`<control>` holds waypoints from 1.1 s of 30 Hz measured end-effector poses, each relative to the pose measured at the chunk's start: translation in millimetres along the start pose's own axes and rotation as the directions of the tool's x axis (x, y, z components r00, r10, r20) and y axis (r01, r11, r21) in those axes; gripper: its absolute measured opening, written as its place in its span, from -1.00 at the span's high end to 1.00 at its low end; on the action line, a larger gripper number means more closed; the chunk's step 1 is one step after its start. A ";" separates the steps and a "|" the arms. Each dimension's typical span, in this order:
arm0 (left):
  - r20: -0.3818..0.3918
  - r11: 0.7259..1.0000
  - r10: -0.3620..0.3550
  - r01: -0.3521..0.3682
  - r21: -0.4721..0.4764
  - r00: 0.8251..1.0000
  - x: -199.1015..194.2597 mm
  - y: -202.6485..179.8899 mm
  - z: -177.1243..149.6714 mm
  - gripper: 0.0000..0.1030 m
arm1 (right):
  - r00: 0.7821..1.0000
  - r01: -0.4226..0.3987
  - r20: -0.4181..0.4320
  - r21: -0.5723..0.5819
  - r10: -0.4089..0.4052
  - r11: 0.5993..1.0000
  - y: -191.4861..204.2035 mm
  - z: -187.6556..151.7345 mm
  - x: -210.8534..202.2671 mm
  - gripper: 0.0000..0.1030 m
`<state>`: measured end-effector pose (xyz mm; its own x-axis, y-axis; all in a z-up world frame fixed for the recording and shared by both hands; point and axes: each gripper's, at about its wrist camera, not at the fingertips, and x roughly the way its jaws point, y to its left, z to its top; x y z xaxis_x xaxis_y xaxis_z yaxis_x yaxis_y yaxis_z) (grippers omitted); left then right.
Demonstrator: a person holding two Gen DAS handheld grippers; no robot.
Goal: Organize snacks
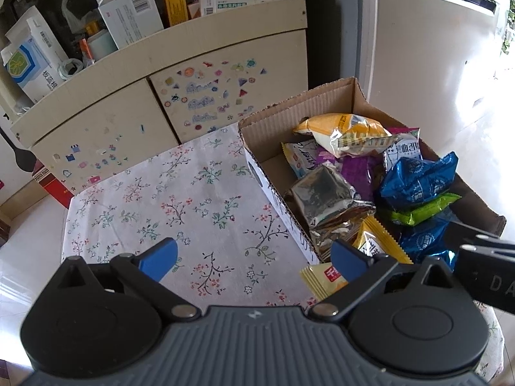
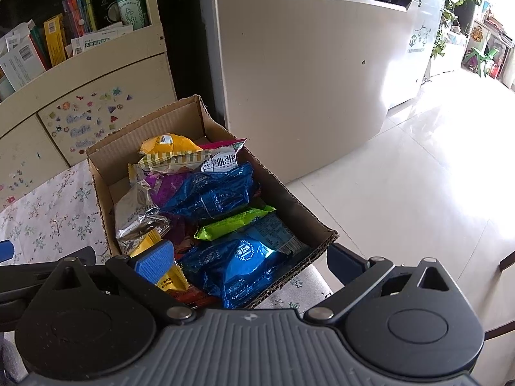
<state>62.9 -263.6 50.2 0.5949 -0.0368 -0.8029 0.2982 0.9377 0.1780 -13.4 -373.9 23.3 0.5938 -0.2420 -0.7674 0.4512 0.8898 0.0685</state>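
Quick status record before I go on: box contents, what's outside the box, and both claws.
container: cardboard box on floral tablecloth, open top
inside: blue packets, green packet, silver foil pack, yellow bag, purple packet
outside box: small yellow packet on the cloth by the near corner
left claw: open, empty, above the cloth
right claw: open, empty, over the box's near end
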 end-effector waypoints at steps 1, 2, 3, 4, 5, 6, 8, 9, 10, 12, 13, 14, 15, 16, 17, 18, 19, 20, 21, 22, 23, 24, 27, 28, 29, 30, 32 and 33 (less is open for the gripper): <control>0.001 1.000 0.000 0.000 0.000 1.000 0.1 -0.1 0.0 -0.95 | 1.000 0.000 0.000 0.001 0.000 1.000 0.3 0.4 0.3 -1.00; 0.001 1.000 0.001 -0.001 0.000 1.000 0.1 -0.1 0.2 -0.94 | 1.000 -0.001 -0.001 0.002 0.001 1.000 0.4 0.6 0.7 -1.00; 0.000 1.000 0.002 -0.002 0.001 1.000 0.2 -0.1 0.5 -0.94 | 1.000 -0.002 -0.002 0.003 0.002 1.000 0.3 0.8 1.0 -1.00; -0.002 1.000 0.003 -0.003 0.003 1.000 0.5 -0.2 0.8 -0.94 | 1.000 -0.002 -0.003 0.002 0.002 1.000 0.6 0.8 1.3 -1.00; -0.004 1.000 0.003 -0.003 0.003 1.000 0.7 0.3 0.9 -0.93 | 1.000 -0.002 -0.003 0.002 0.002 1.000 0.6 0.7 1.5 -1.00; -0.008 1.000 0.002 -0.002 0.001 1.000 1.1 0.6 1.0 -0.93 | 1.000 -0.002 -0.004 0.001 0.002 1.000 0.9 0.7 1.6 -1.00; -0.016 1.000 -0.002 0.002 -0.006 1.000 2.1 1.1 1.0 -0.93 | 1.000 -0.002 -0.004 -0.001 0.002 1.000 1.4 0.4 1.8 -1.00; -0.018 1.000 -0.003 0.003 -0.008 1.000 2.3 1.2 0.9 -0.93 | 1.000 -0.002 -0.004 0.000 0.002 1.000 1.4 0.2 1.7 -1.00; -0.019 1.000 -0.002 0.002 -0.009 1.000 2.5 1.3 0.8 -0.93 | 1.000 -0.002 -0.005 0.000 0.002 1.000 1.5 0.1 1.7 -1.00; -0.020 1.000 0.000 0.000 -0.011 1.000 2.8 0.4 0.2 -0.93 | 1.000 -0.003 -0.006 0.000 0.003 1.000 1.9 0.0 2.0 -1.00; -0.021 1.000 0.000 0.000 -0.012 1.000 3.3 0.2 0.1 -0.93 | 1.000 -0.003 -0.006 0.000 0.003 1.000 2.0 0.0 2.0 -1.00; -0.024 1.000 -0.001 0.001 -0.015 1.000 3.6 0.5 -0.1 -0.93 | 1.000 -0.003 -0.005 0.000 0.003 1.000 2.1 0.0 2.2 -1.00; -0.026 1.000 -0.002 0.002 -0.018 1.000 3.9 0.6 -0.2 -0.93 | 1.000 -0.003 -0.005 0.001 0.003 1.000 2.1 -0.1 2.3 -1.00; -0.027 1.000 -0.002 0.001 -0.020 1.000 4.1 0.9 -0.5 -0.93 | 1.000 -0.003 -0.006 0.001 0.003 1.000 2.3 -0.2 2.1 -1.00; -0.026 1.000 -0.001 0.001 -0.020 1.000 4.1 1.1 -0.8 -0.93 | 1.000 -0.002 -0.006 0.001 0.002 1.000 2.4 -0.3 2.0 -1.00; -0.027 1.000 0.000 -0.001 -0.020 1.000 4.3 1.1 -1.0 -0.93 | 1.000 -0.002 -0.005 0.001 0.002 1.000 2.4 -0.4 2.0 -1.00; -0.028 1.000 0.000 -0.001 -0.020 1.000 4.6 1.2 -1.1 -0.93 | 1.000 -0.002 -0.005 0.000 0.002 1.000 2.4 -0.2 2.2 -1.00; -0.030 1.000 0.000 0.000 -0.022 1.000 4.8 1.6 -1.3 -0.93 | 1.000 -0.003 -0.004 -0.001 0.003 1.000 2.7 -0.4 2.4 -1.00; -0.033 1.000 -0.002 0.001 -0.025 0.999 5.0 2.3 -1.7 -0.93 | 1.000 -0.004 -0.004 -0.002 0.004 1.000 3.5 -0.8 2.7 -1.00; -0.035 1.000 -0.003 0.002 -0.028 0.999 5.1 2.9 -2.1 -0.93 | 1.000 -0.006 -0.005 -0.002 0.006 1.000 3.9 -1.1 3.0 -1.00; -0.036 1.000 -0.002 0.001 -0.029 0.999 5.2 3.5 -2.8 -0.93 | 1.000 -0.008 -0.006 -0.004 0.008 1.000 4.4 -1.4 3.3 -1.00; -0.036 1.000 0.000 -0.001 -0.029 0.999 5.1 3.9 -3.5 -0.93 | 1.000 -0.010 -0.007 -0.006 0.010 1.000 5.0 -1.7 3.5 -1.00; -0.036 0.999 0.004 -0.005 -0.033 0.999 4.1 5.8 -5.3 -0.93 | 1.000 -0.019 -0.006 -0.016 0.019 1.000 6.7 -2.2 3.2 -1.00; -0.037 0.999 0.005 -0.006 -0.036 0.999 3.4 6.9 -6.2 -0.93 | 1.000 -0.024 -0.004 -0.021 0.024 0.999 7.5 -2.7 2.8 -1.00; -0.039 0.999 0.007 -0.008 -0.039 0.999 2.6 8.1 -7.3 -0.93 | 1.000 -0.030 -0.003 -0.026 0.030 0.999 8.3 -3.4 2.5 -1.00; -0.038 0.999 0.009 -0.010 -0.039 0.999 1.6 9.3 -8.5 -0.93 | 0.999 -0.038 -0.004 -0.029 0.038 0.999 8.6 -3.7 2.2 -1.00; -0.031 0.999 0.017 -0.019 -0.038 0.999 -1.5 12.7 -11.7 -0.93 | 0.998 -0.060 -0.008 -0.029 0.060 0.998 9.9 -5.9 1.2 -1.00; -0.027 0.999 0.022 -0.023 -0.040 0.999 -3.3 14.7 -13.4 -0.93 | 0.997 -0.071 -0.009 -0.031 0.071 0.997 10.3 -6.3 0.7 -1.00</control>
<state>55.3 -245.1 47.9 0.5808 -0.0064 -0.8140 0.2544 0.9513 0.1740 -12.5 -362.4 19.5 0.6183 -0.1751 -0.7662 0.3872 0.9162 0.1030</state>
